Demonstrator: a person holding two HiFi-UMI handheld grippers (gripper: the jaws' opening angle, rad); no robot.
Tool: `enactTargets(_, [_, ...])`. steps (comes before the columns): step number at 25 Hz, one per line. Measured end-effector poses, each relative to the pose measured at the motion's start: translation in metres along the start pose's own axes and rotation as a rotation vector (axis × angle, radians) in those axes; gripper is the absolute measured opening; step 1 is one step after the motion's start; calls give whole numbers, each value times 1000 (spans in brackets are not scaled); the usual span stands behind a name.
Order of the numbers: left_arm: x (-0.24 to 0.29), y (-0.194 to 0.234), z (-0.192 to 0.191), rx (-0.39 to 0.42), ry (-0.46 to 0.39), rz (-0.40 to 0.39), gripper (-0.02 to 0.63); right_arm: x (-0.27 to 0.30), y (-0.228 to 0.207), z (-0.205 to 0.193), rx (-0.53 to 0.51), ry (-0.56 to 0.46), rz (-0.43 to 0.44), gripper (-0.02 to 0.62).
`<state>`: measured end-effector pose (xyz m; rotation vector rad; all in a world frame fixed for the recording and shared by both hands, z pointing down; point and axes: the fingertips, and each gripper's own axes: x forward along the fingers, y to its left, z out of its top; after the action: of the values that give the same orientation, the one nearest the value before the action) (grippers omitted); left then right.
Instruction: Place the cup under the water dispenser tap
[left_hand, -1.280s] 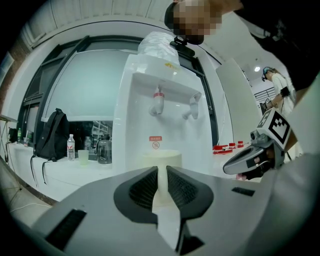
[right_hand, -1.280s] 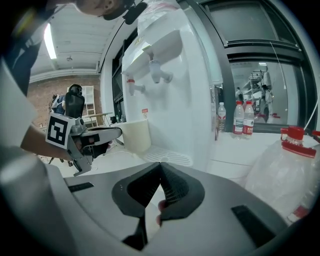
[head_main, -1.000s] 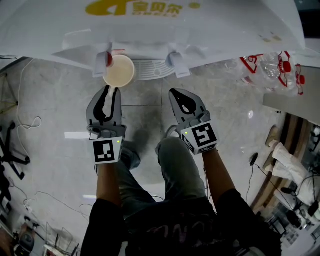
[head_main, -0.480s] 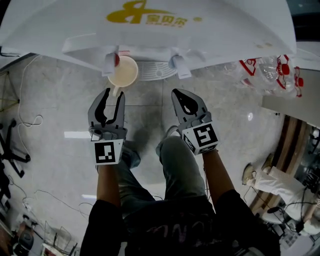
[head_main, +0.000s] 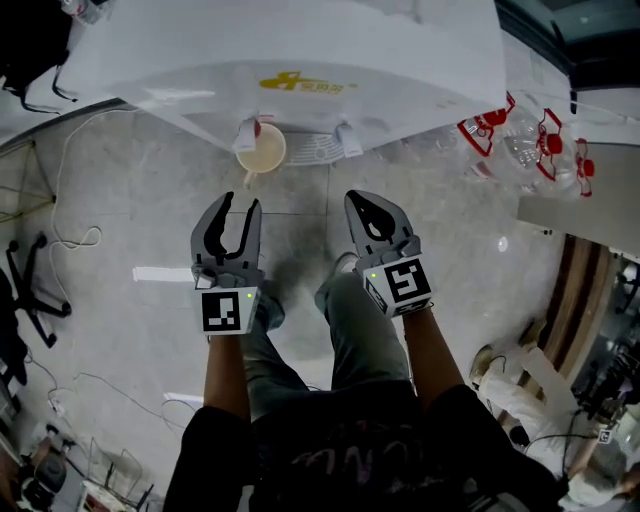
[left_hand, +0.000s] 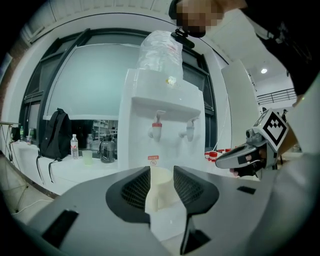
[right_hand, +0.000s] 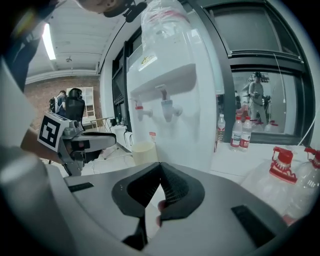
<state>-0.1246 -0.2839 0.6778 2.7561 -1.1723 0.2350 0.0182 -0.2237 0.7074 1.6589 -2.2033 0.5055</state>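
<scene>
Cup (head_main: 262, 150) sat upright at the front of the water dispenser (head_main: 300, 50), directly under its red tap (head_main: 256, 130), the left of the two taps in the head view. Cream-coloured, mouth up. It was at the left edge of the dispenser's drip grille (head_main: 318, 147). Whether its base was on the grille or just beside it, I couldn't tell from that steep angle. The second tap (head_main: 349, 138) was further right along the dispenser front.

Left gripper (head_main: 242, 202) was out in front of the dispenser, in line with the red tap. Its jaws were spread wide and had just been opening. The left gripper view showed the cup through the gap between the pads, but further off toward the dispenser, with no pad on it. The head view agreed: fingertips near the cup, clear of it. Nothing held.

Right gripper (head_main: 358, 200) was also in front of the dispenser, roughly in line with the second tap and well apart from the cup. The right gripper view showed its jaws closed tip to tip with nothing between them.

Clear bottle (left_hand: 160, 50) stood inverted on top of the dispenser. Plastic jugs (head_main: 525, 140) with red caps were off to the dispenser's right.
</scene>
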Motion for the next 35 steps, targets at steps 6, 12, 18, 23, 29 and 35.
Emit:
enactTargets(6, [-27, -2, 44, -15, 20, 33, 104, -29, 12, 50, 23, -30, -15, 15])
enactTargets(12, [-41, -5, 89, -11, 18, 47, 54, -53, 18, 94, 22, -48, -28, 15])
enactTargets(18, [-50, -11, 130, -15, 10, 46, 18, -76, 28, 131, 45, -71, -52, 15])
enactTargets(23, [-63, -16, 158, -5, 21, 40, 17, -95, 33, 161, 47, -85, -65, 15])
enactTargets(29, [-79, -18, 203, 8, 41, 51, 17, -125, 38, 203, 63, -108, -90, 15])
enactTargets(35, [-92, -16, 237, 12, 80, 60, 17, -152, 41, 236, 88, -111, -127, 14])
